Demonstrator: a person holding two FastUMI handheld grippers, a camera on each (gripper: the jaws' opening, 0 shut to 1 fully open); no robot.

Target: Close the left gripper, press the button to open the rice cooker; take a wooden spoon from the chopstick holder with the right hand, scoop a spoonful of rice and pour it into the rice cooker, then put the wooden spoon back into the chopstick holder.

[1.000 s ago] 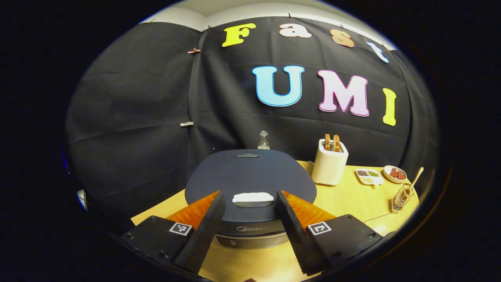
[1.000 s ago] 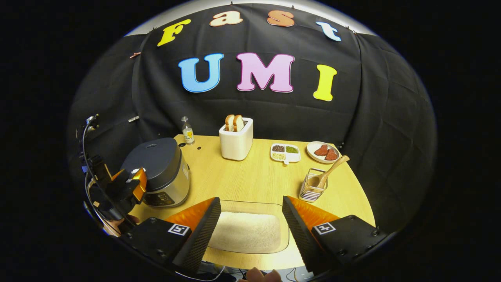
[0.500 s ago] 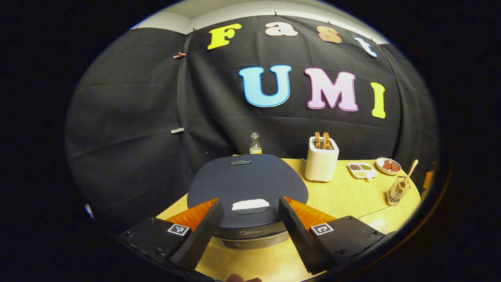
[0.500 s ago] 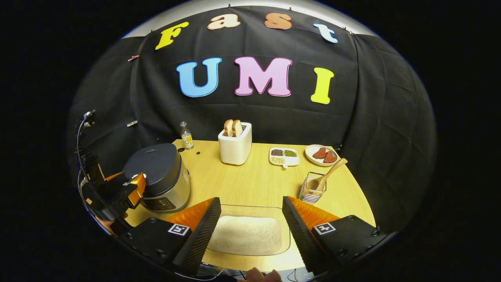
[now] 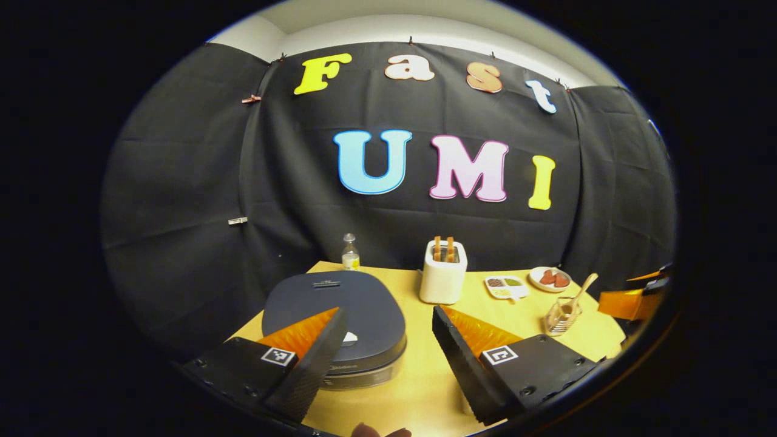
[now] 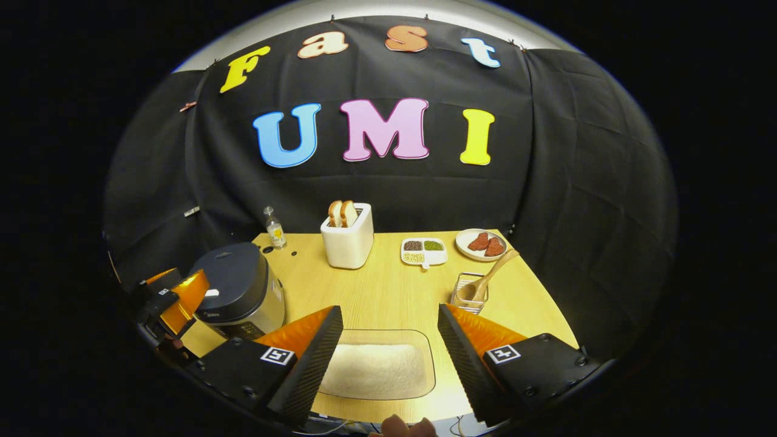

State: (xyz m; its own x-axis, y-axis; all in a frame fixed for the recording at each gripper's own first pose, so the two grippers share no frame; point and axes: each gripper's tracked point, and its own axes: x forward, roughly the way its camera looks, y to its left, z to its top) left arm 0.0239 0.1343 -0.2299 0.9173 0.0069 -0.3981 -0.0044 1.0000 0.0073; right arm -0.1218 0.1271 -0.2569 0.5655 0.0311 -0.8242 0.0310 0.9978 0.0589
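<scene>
None of the task's steps looks done: the dark-lidded silver rice cooker sits shut at the yellow wooden table's left edge, with the left gripper and right gripper both spread open and empty. The long wooden spoon leans in the wire chopstick holder. White rice fills the clear shallow tray between the right gripper's fingers.
</scene>
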